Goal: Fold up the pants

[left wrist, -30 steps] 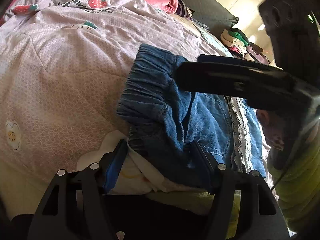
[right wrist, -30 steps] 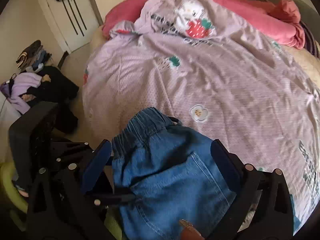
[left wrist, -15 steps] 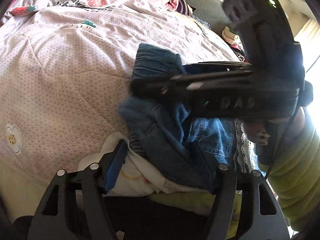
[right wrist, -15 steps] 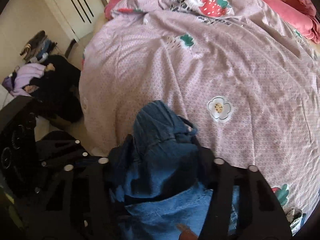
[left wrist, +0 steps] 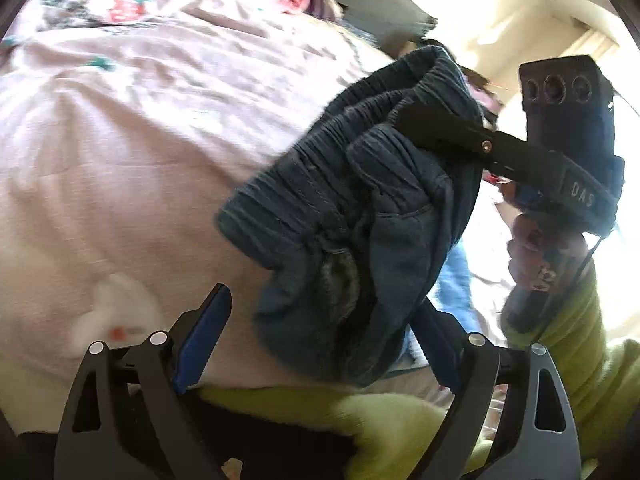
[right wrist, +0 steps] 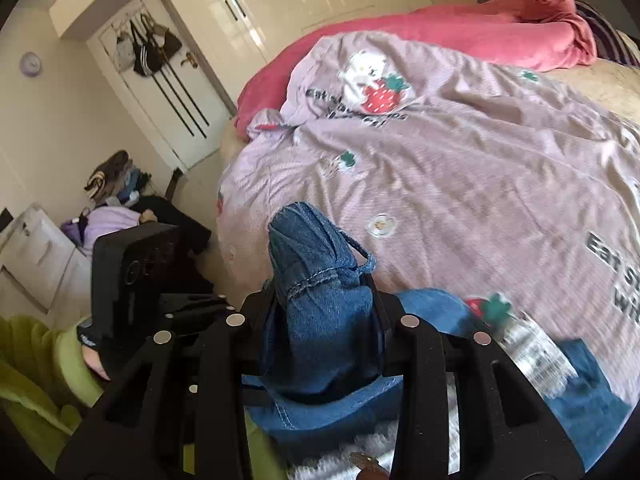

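while the right gripper (right wrist: 326, 320) is closing on the bunched jeans (right wrist: 320, 304), the left gripper (left wrist: 320, 344) is opening, its pads touching nothing. the denim looks soft and floppy. better to hold it at the thick waistband.

A bed is seen ahead of the jaws, spread with a lilac quilt (right wrist: 460, 184) printed with strawberries, flowers and a white bear. Beyond the jaws, at the far edge, a pink blanket (right wrist: 460, 28) is bunched along the quilt. Just below the right jaws, blue denim pants (right wrist: 580, 400) are draped onto the quilt, a lace strip showing on them.
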### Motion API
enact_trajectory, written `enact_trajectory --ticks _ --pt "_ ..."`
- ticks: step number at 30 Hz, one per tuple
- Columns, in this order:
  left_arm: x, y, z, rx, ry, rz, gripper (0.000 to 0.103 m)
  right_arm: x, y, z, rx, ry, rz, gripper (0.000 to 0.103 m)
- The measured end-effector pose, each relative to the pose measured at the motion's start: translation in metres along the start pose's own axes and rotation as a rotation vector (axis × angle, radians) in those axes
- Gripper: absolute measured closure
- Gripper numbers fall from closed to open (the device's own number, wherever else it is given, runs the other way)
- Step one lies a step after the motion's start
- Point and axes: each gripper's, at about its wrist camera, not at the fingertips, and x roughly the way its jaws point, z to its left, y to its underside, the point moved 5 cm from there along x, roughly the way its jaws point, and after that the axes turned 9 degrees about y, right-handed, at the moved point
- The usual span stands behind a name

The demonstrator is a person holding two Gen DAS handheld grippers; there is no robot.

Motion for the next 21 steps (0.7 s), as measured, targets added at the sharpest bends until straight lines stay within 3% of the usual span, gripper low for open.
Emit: enact_trajectory --ticks 2,3,4,10,12,14,16,21 --pt "0.014 0.001 -0.012 -0.024 0.072 0.032 0.019 -0.011 0.003 -0.009 0.016 0.012 -0.019 0.075" --pt "0.018 0.0 -0.016 -0.028 0.095 0.038 0.034 -0.015 0.004 -0.011 0.02 0.015 -0.026 0.075" --pt "0.023 0.0 -0.023 -0.027 0.114 0.041 0.037 -0.02 0.006 -0.015 0.026 0.02 -0.035 0.075" --pt "0.035 -0.002 -0.072 0.084 0.116 0.039 0.037 -0.05 0.017 -0.04 0.076 0.085 -0.106 0.062" --pt "0.04 0.003 -0.083 0.132 0.108 0.047 0.036 -0.067 0.027 -0.056 0.129 0.136 -0.14 0.048" --pt "0.052 0.012 -0.097 0.18 0.104 0.077 0.031 -0.085 0.041 -0.071 0.18 0.197 -0.179 0.04" --pt "0.062 0.02 -0.106 0.214 0.106 0.112 0.03 -0.099 0.059 -0.087 0.246 0.27 -0.191 0.037" --pt "0.086 0.036 -0.109 0.286 0.043 0.19 0.024 -0.107 0.101 -0.097 0.32 0.331 -0.157 0.036"
